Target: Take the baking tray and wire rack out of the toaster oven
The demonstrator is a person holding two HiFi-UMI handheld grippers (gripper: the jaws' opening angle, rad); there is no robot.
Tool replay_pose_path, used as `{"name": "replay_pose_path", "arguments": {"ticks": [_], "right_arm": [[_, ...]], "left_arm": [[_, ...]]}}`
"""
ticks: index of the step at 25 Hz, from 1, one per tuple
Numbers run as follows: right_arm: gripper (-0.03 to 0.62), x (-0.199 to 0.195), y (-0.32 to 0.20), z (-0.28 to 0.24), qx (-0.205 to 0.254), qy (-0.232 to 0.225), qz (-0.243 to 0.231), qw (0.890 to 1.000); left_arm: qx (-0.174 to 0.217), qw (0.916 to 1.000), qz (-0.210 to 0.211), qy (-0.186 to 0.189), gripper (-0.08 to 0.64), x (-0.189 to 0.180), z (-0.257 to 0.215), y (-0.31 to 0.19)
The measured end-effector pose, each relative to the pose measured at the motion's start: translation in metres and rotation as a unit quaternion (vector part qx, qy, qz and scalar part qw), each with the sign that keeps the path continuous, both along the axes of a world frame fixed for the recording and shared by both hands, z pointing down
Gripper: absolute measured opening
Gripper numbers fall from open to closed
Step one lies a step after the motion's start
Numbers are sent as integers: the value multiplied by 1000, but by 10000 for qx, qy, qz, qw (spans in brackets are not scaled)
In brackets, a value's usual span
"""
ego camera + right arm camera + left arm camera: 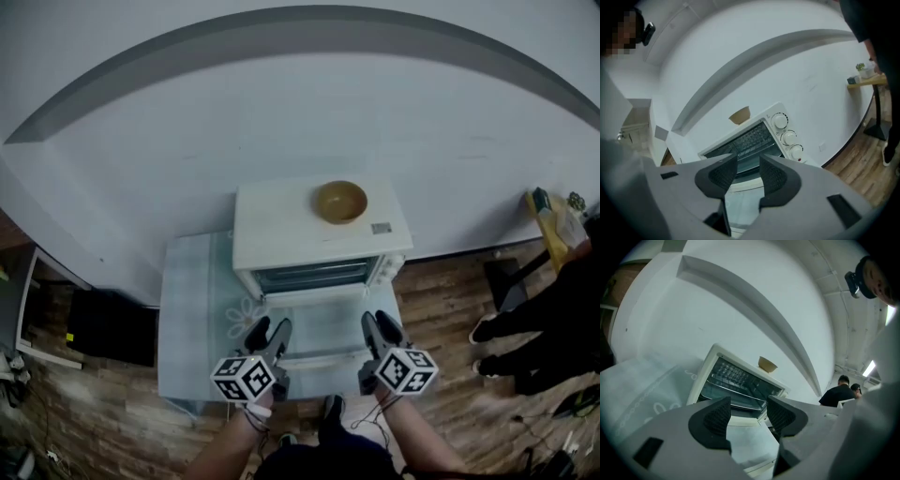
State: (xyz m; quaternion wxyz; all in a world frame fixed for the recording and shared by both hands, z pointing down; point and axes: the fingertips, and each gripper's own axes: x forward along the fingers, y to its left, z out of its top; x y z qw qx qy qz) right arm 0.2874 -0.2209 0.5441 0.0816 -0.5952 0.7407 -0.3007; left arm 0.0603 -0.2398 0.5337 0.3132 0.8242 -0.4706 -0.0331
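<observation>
Wire rack (751, 138) inside toaster oven (281, 225), door (322, 305) dropped open, bowl (340, 201) on top, left tool (270, 330) and right tool (380, 325) spread, empty

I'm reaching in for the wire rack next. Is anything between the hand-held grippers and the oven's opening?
Nothing visible does. The glass door of the white toaster oven lies folded down below the left hand-held gripper and right hand-held gripper, both open and empty. The metal wire rack is exposed.

the toaster oven (281, 225) is white, the bowl (340, 201) ochre, the tablecloth (195, 309) pale with a flower print.
</observation>
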Motion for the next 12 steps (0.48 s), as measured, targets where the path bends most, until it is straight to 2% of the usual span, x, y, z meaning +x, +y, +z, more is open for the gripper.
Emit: {"name": "replay_pose_path", "arguments": {"ticks": [4, 7, 12], "right_arm": [[153, 6, -29, 18, -305, -559, 12, 9980], [153, 4, -52, 29, -386, -890, -49, 9953], [152, 4, -80, 61, -782, -1643, 65, 9833]], "left_arm": [[-452, 9980, -311, 323, 236, 7, 29, -25], [-835, 9924, -569, 695, 235, 11, 52, -45], [-1588, 9668, -962, 1756, 227, 14, 88, -69]]}}
